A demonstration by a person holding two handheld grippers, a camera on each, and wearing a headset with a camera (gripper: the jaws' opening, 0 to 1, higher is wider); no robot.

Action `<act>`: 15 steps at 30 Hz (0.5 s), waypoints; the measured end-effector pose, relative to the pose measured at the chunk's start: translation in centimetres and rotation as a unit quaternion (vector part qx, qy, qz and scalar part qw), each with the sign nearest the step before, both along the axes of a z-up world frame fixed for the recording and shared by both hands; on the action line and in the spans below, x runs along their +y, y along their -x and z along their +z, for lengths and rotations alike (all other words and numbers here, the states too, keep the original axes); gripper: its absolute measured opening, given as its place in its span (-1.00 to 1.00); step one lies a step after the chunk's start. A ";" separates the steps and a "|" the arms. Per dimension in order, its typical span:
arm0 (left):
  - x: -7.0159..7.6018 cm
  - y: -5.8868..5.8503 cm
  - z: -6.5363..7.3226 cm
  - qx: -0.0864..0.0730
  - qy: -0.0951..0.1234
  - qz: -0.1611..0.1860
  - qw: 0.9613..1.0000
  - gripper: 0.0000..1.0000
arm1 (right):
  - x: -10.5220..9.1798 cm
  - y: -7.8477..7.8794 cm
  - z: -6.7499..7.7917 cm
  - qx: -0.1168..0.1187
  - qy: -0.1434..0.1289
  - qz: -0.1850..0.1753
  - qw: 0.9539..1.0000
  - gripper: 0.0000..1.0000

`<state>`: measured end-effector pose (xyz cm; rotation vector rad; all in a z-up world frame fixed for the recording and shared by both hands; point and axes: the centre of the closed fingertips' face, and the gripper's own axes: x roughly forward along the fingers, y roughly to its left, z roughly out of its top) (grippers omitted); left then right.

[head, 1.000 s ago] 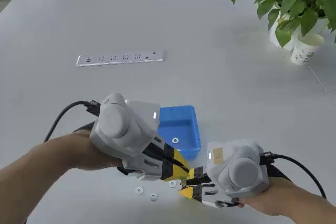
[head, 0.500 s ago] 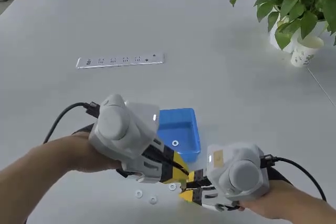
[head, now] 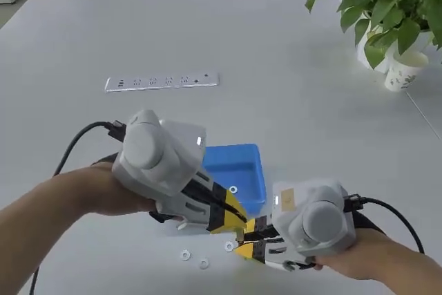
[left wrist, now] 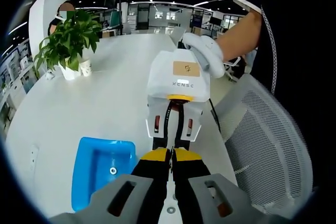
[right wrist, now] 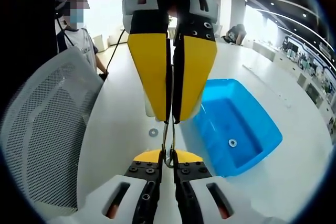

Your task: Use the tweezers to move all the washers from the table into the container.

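Thin metal tweezers (right wrist: 168,132) span the short gap between my two grippers, which face each other tip to tip. My left gripper (head: 231,217) is shut on one end, its yellow jaws pressed together. Shut on the other end is my right gripper (right wrist: 167,157). The blue container (head: 243,164) lies just beyond the jaws with one washer (head: 233,189) inside. Three washers lie on the table below the grippers: one (head: 185,255), another (head: 203,264), and a third (head: 228,246) closest to the jaws. The container (right wrist: 239,121) and a table washer (right wrist: 153,132) also show in the right gripper view.
A white power strip (head: 162,81) lies further back on the grey table (head: 290,74). A potted plant (head: 387,5) and a paper cup (head: 402,72) stand at the far right. A mesh office chair (left wrist: 262,140) is beside the table's near edge. Cables trail from both grippers.
The head camera has shifted a little. Both grippers stay joined at the tweezers in about the same place, and the washers have not moved.
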<state>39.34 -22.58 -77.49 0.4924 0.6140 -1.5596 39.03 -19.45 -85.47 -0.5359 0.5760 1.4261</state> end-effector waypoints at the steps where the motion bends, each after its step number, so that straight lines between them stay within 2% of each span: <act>1: 0.1 -0.1 0.1 0.001 0.001 0.001 1.000 -0.90 | 0.1 0.0 0.2 -0.001 -0.001 0.002 1.000 -0.82; 15: 0.8 -1.4 2.4 -0.010 0.005 0.012 1.000 -0.90 | 0.7 -1.5 2.4 -0.021 0.002 0.015 1.000 -0.81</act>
